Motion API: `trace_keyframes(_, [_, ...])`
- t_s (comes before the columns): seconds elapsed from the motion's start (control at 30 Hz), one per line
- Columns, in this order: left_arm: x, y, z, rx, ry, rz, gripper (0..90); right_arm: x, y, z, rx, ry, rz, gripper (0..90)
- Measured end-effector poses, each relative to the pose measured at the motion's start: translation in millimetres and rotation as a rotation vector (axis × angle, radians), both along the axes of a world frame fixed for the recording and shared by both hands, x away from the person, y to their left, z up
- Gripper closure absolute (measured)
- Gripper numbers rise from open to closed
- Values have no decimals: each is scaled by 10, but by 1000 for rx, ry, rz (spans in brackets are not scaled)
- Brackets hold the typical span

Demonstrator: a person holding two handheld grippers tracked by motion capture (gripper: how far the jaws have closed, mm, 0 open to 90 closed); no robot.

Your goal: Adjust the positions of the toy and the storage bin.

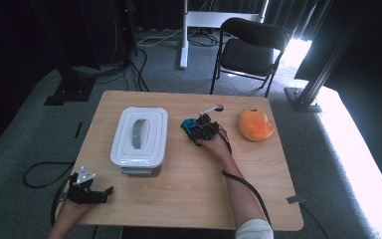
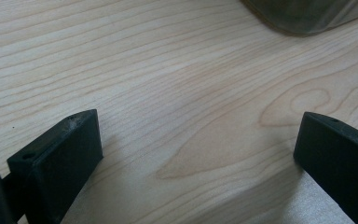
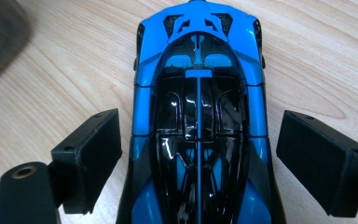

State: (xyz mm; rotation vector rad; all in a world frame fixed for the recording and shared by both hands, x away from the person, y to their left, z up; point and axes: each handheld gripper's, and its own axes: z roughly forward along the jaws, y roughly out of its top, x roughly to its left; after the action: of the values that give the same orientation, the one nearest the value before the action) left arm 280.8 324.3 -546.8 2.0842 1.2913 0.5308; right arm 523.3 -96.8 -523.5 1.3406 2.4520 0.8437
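A blue and black toy car (image 3: 198, 121) lies on the wooden table (image 1: 189, 184), just right of the white lidded box (image 1: 139, 137). My right gripper (image 3: 199, 154) straddles the toy car (image 1: 189, 125), its jaws open with a gap on each side of the body. In the high view the right gripper (image 1: 199, 132) sits over the car near the table's middle. My left gripper (image 1: 97, 193) rests at the table's front left corner, jaws wide open over bare wood (image 2: 196, 135), holding nothing.
An orange rounded object (image 1: 254, 124) lies at the right of the table. A small round hole with a white tab (image 1: 218, 107) is near the far edge. A black folding chair (image 1: 248, 50) stands beyond the table. The box's corner (image 2: 307, 14) lies ahead of the left gripper.
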Motion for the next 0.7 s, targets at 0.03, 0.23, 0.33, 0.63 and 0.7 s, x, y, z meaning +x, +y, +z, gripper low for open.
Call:
trace_keyframes(0.03, [0, 0, 0, 0, 0, 0, 13, 5, 6, -8, -1, 4, 6, 139])
trace_keyframes(0.23, [0, 0, 0, 0, 0, 0, 13, 19, 87, -57, -85, -5, 31, 147])
trace_keyframes(0.33, [0, 0, 0, 0, 0, 0, 13, 34, 81, -58, -77, -8, 9, 155])
trace_keyframes(0.63, [0, 0, 0, 0, 0, 0, 13, -3, 80, -55, -62, -38, 19, 256])
trace_keyframes(0.7, [0, 0, 0, 0, 0, 0, 13, -12, 81, -54, -64, -37, 18, 256])
